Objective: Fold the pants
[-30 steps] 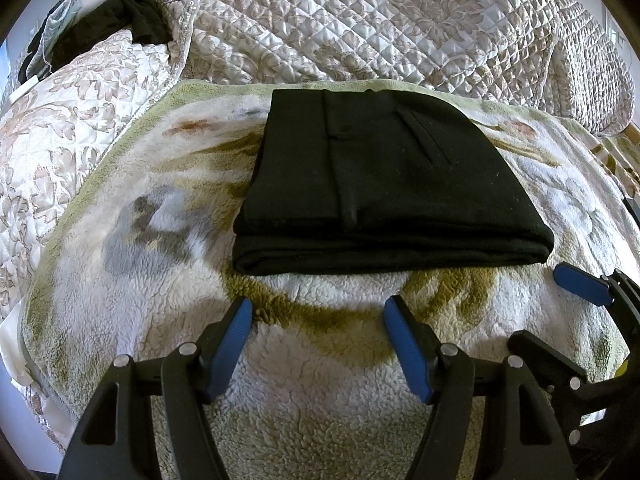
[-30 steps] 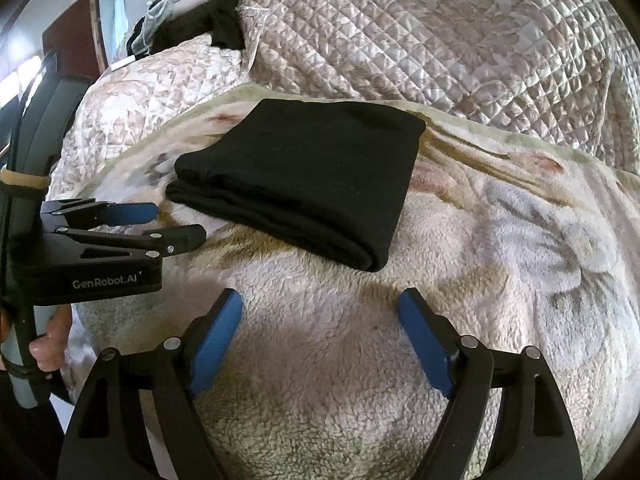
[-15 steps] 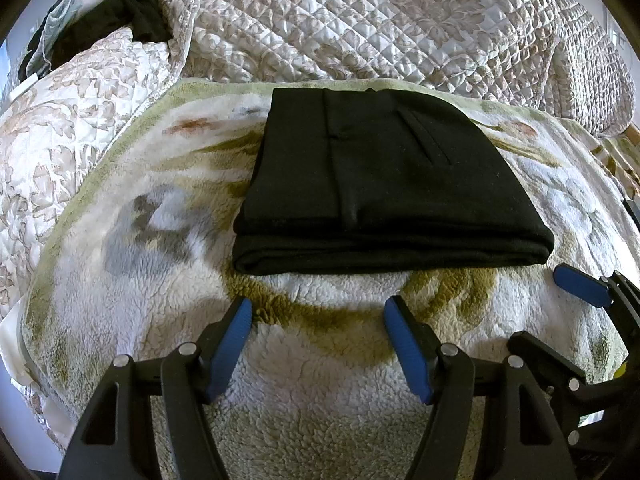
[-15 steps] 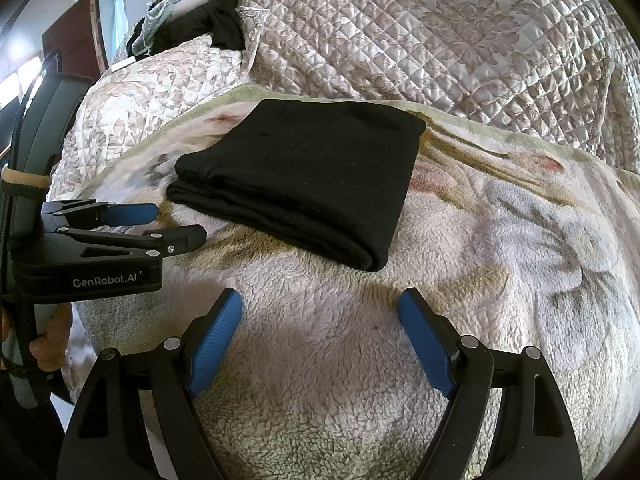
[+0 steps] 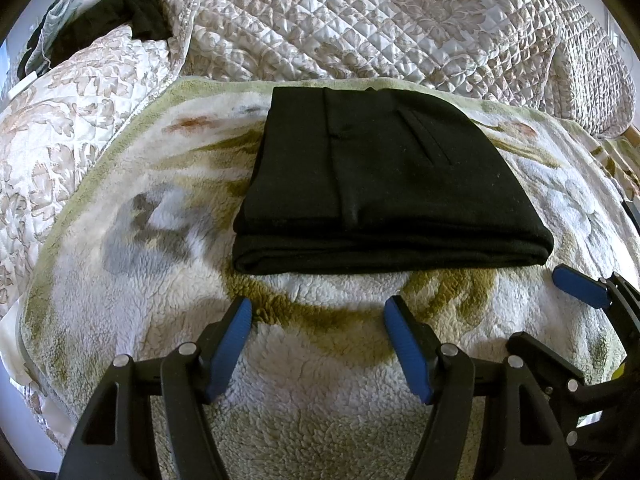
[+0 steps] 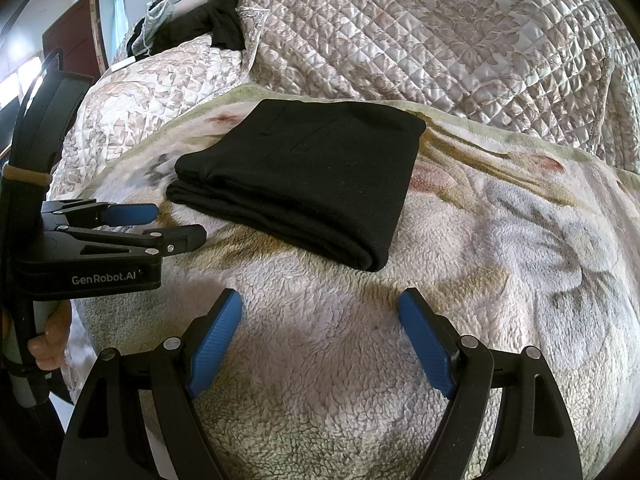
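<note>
Left wrist view showed the left gripper (image 5: 318, 312) nearest, its blue-padded fingers (image 5: 230, 346) spread wide with nothing between them, poised over a fleece blanket (image 5: 120, 264). At the right edge the right gripper (image 5: 576, 284) reached in, only one blue pad of it clear there. Just beyond the left fingertips, apart from them, lay the pants (image 5: 384, 184): black, folded into a thick rectangle, the stacked fold facing the camera and a pocket slit on top. Past them a quilt (image 5: 380, 20) was heaped, with dark clothes (image 5: 116, 20) piled at the far left. In the right wrist view the right gripper (image 6: 320, 312) also stood wide open and empty above the blanket (image 6: 500, 260), the pants (image 6: 312, 176) ahead and to the left, not touched. To the left the left gripper (image 6: 168, 220) hung beside the pants' near corner, a hand (image 6: 48, 340) on its handle, the quilt (image 6: 440, 40) behind.
</note>
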The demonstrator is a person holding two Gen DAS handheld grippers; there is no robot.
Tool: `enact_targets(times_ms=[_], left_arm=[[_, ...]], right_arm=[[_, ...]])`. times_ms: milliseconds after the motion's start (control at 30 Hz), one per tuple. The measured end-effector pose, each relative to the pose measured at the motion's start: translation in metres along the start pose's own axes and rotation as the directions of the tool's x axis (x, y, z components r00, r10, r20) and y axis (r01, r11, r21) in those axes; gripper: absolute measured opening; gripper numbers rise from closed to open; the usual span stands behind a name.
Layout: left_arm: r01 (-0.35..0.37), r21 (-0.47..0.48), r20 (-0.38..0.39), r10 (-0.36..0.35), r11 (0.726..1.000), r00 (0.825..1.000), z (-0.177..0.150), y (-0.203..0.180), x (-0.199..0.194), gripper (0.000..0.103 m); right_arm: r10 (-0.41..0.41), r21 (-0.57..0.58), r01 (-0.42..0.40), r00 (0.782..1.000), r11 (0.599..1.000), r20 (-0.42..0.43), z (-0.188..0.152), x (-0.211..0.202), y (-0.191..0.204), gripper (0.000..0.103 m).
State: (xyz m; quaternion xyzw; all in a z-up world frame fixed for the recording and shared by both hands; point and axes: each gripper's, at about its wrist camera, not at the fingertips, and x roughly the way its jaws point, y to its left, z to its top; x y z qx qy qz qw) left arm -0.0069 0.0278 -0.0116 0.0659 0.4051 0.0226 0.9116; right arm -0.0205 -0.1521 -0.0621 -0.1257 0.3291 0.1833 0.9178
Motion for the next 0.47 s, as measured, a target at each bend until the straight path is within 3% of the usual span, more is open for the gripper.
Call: enact_targets(times_ms=[467], left_arm=[[0.0,0.0,-0.001,0.0,1.0,1.0,-0.0004,0.0012,0.0011,0.072]], right_arm=[[0.001,0.0,-0.001,1.0,1.0,0.0,-0.0003,-0.0005,-0.0009,0.081]])
